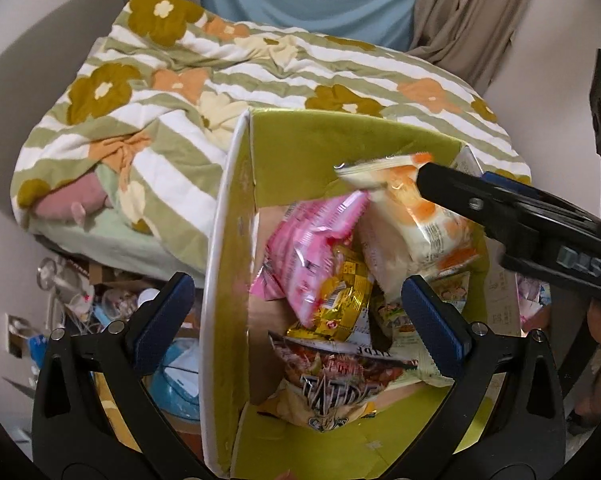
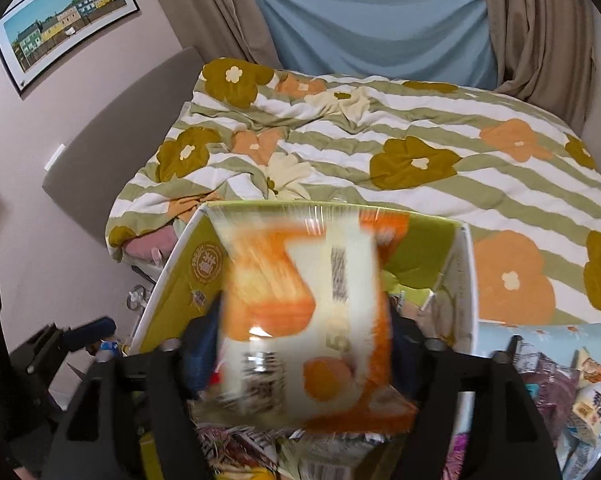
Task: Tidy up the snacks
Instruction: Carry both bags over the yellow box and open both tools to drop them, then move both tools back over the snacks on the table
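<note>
Snack packet [image 2: 304, 320] blurred — hides right jaws.

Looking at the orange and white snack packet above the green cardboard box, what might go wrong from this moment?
1. The orange and white snack packet sits between the right tool's open jaws, motion-blurred in the right wrist view; it may tumble awkwardly.
2. It leans on the pink packet high in the pile, so it could slide towards the rim of the green cardboard box.
3. The left tool straddles the box wall and might tip it.
</note>
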